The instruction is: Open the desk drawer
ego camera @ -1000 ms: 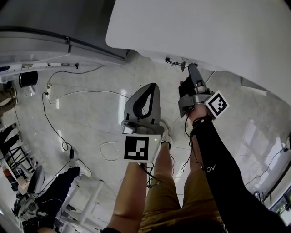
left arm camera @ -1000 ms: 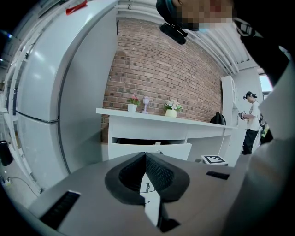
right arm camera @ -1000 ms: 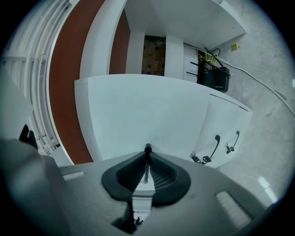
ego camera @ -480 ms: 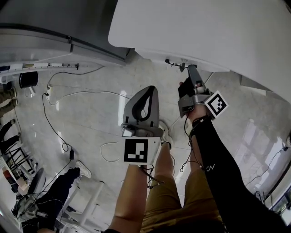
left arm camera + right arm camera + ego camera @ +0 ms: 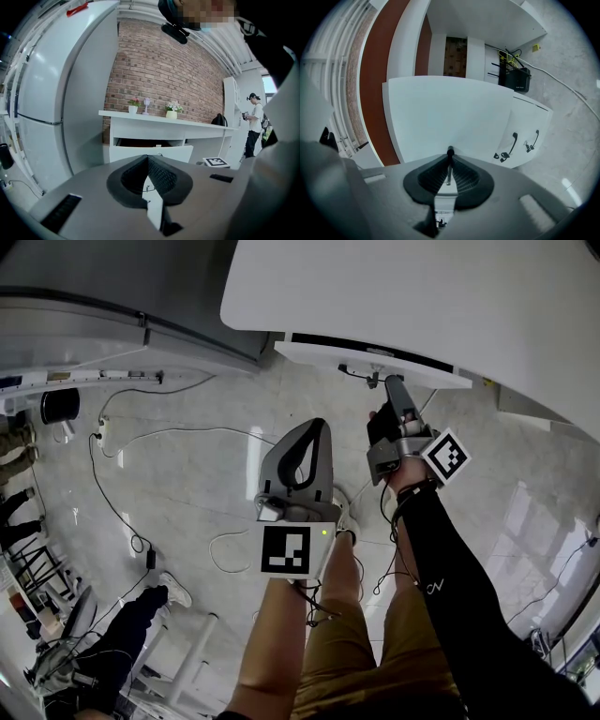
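Head view: handle (image 5: 357,371) in right gripper (image 5: 392,382)

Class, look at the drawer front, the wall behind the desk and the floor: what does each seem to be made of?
Drawer front: smooth matt white board, probably painted or laminated. Wall: bare red brick, mortar lines showing. Floor: glossy pale stone-like tile, veined, reflecting light.

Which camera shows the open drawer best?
The left gripper view: it shows the drawer front-on, pulled out, with a dark gap above. The head view shows only its top edge from above; the right gripper view only its blank front, very close.
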